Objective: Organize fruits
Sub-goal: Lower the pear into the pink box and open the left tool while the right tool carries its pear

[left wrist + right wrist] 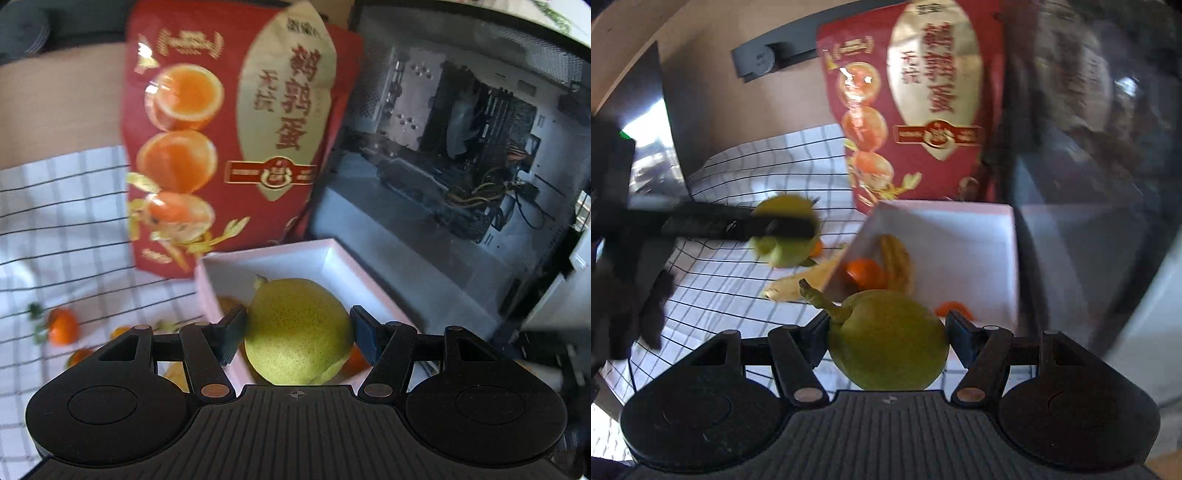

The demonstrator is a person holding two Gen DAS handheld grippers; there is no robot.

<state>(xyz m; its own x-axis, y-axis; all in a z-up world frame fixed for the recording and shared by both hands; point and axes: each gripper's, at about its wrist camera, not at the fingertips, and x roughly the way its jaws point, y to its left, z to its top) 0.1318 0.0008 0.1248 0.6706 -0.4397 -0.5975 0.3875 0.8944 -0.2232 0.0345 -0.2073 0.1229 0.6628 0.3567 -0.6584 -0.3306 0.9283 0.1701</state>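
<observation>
Two tongs, left [297, 334] and right [886, 341], each grip a pear over checked cloth [66, 229], seemingly indoors.

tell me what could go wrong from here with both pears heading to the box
1. Both grippers carry pears toward one pink box; the left gripper and right gripper might collide.
2. The right pear could land on the banana and tangerine inside, possibly bruising them.
3. The red snack bag leaning behind could get knocked over.
</observation>
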